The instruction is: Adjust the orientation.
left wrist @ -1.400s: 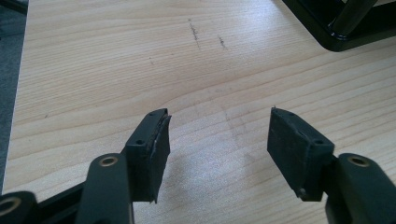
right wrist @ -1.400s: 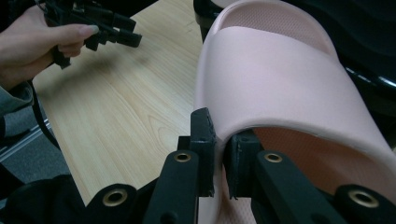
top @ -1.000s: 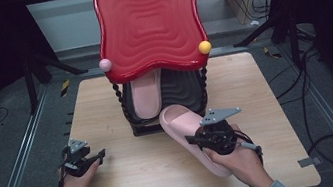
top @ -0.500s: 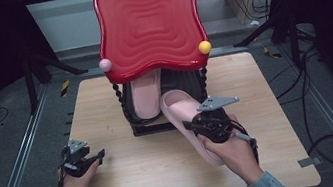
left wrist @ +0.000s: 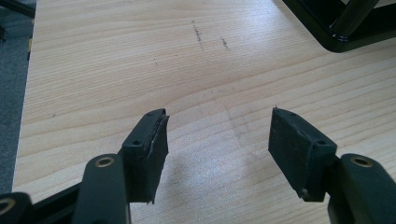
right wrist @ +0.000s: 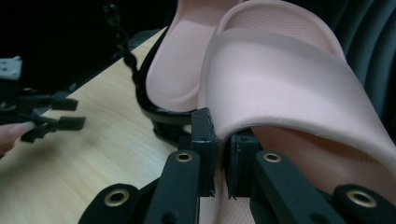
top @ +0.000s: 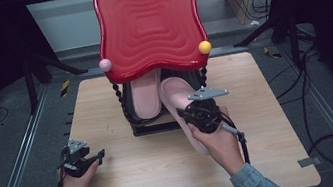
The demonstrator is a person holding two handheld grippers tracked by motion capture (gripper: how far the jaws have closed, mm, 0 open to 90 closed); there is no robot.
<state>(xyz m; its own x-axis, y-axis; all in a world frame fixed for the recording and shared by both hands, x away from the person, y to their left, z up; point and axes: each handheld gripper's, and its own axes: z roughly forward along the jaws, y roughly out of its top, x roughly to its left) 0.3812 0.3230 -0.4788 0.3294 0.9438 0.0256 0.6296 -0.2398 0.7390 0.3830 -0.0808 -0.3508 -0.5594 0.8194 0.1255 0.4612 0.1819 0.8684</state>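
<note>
right gripper (right wrist: 220, 154): jaws nearly closed, clamped on edge of the strap of pink slipper (right wrist: 289, 88); held by right hand (top: 218, 141) over table centre-right.
right gripper, high view (top: 193, 115): grey three-cornered plate on top, cable trailing back toward the sleeve.
pink slipper, position (top: 181, 106): toe end at the black rack (top: 133, 119), under the red top; heel end toward the person, under the right hand. Tilted or flat: cannot tell.
second slipper (top: 147, 94): same pink, already in the rack, just beside and left of the held one; touching or not, unclear.
second slipper, right gripper view (right wrist: 175, 70): leaning on the black rack frame, sole side facing camera.
left gripper (left wrist: 217, 144): jaws wide apart, nothing between them, pads above bare wood; no contact seen.
left gripper, high view (top: 94, 158): held by left hand (top: 74, 181) near front-left of table, well apart from slipper and rack.
rack corner (left wrist: 336, 23): black frame visible far ahead of left jaws, upper right.
red tray-like top (top: 149, 25): wavy-edged, ribbed, sits above rack, covers the toes of both slippers.
knobs: pink ball (top: 106, 65) at left lower corner, yellow ball (top: 204, 47) at right lower corner.
table (top: 104, 98): light wood, faint scuff marks (left wrist: 198, 35) ahead of left gripper.
</note>
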